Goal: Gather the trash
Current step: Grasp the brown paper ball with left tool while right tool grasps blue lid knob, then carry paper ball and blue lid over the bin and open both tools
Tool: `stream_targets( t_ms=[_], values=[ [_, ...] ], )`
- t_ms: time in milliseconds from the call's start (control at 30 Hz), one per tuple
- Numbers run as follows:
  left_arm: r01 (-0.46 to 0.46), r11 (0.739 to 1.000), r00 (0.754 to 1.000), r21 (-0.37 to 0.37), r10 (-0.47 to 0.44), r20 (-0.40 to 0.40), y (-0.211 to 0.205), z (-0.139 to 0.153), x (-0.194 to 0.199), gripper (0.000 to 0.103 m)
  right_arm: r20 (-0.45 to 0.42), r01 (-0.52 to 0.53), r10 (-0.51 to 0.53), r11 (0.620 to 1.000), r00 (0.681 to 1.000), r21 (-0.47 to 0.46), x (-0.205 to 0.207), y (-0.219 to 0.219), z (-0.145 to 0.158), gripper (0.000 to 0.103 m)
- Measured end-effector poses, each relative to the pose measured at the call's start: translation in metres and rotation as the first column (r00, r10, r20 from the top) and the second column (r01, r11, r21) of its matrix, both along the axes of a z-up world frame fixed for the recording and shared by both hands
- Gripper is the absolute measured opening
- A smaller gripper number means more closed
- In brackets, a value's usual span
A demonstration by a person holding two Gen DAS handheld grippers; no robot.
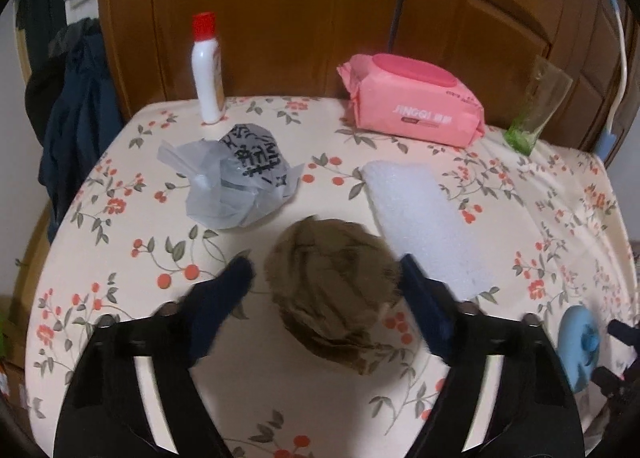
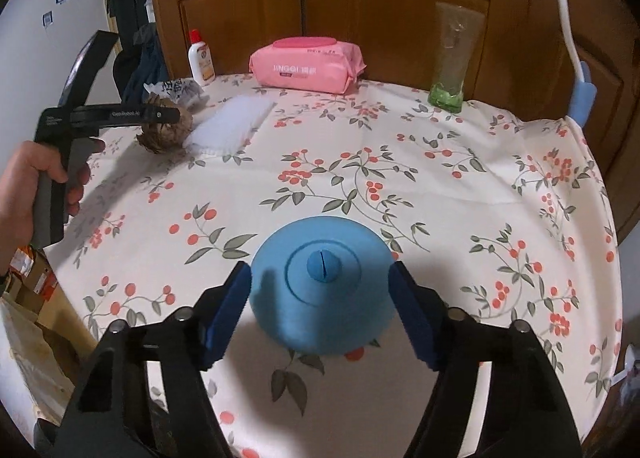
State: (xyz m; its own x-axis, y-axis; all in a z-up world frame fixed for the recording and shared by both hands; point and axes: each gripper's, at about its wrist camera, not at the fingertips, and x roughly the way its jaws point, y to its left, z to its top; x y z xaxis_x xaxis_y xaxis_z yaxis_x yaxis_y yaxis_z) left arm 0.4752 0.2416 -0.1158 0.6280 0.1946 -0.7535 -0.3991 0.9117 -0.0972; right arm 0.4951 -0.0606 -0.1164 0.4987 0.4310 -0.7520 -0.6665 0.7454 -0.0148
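Observation:
A brown crumpled paper ball [image 1: 332, 294] lies on the flowered tablecloth [image 1: 120, 258]. My left gripper [image 1: 324, 264] straddles it: the right pad sits at its edge, and a narrow gap shows at the left pad. The right wrist view shows that gripper [image 2: 162, 114] held by a hand [image 2: 24, 186] over the ball [image 2: 168, 136]. A blue dome-shaped lid [image 2: 320, 286] with a centre knob lies flat, and my right gripper [image 2: 319, 270] has both pads against its rim. A crumpled grey plastic bag [image 1: 240, 174] with black print lies beyond the ball.
A white foam sheet [image 1: 420, 218] lies right of the ball. At the back stand a red-capped white bottle [image 1: 208, 70], a pink wipes pack [image 1: 412, 102] and a green-bottomed glass [image 1: 536, 110], before wooden doors [image 1: 280, 18]. Dark clothes [image 1: 76, 106] hang at the left.

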Motion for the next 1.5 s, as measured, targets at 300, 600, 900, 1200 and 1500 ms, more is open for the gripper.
stream_targets(
  t_ms=[300,600,900,1200,1500],
  values=[
    [0.062,0.998,0.998,0.009,-0.063,0.018,-0.019,0.008,-0.010,0.057,-0.013,-0.015,0.014,1.000,1.000,-0.023,0.002,0.009,-0.007,0.030],
    [0.086,0.996,0.993,-0.023,-0.084,0.077,-0.028,0.025,-0.041,0.056,-0.016,-0.011,0.011,1.000,1.000,-0.006,-0.001,0.006,0.002,0.018],
    [0.155,0.987,0.977,-0.052,-0.145,0.157,-0.056,0.054,-0.096,0.056,0.053,-0.059,0.056,0.996,0.997,0.063,-0.060,-0.015,0.042,0.018],
    [0.251,0.968,0.954,-0.018,-0.245,0.173,-0.106,0.058,-0.151,0.056,0.091,-0.080,0.074,0.995,0.993,0.065,-0.133,-0.042,0.060,0.018],
    [0.302,0.953,0.939,-0.019,-0.294,0.176,-0.139,0.049,-0.199,0.056,0.061,-0.080,0.076,0.995,0.995,0.061,-0.190,-0.073,0.050,0.018]
  ],
)
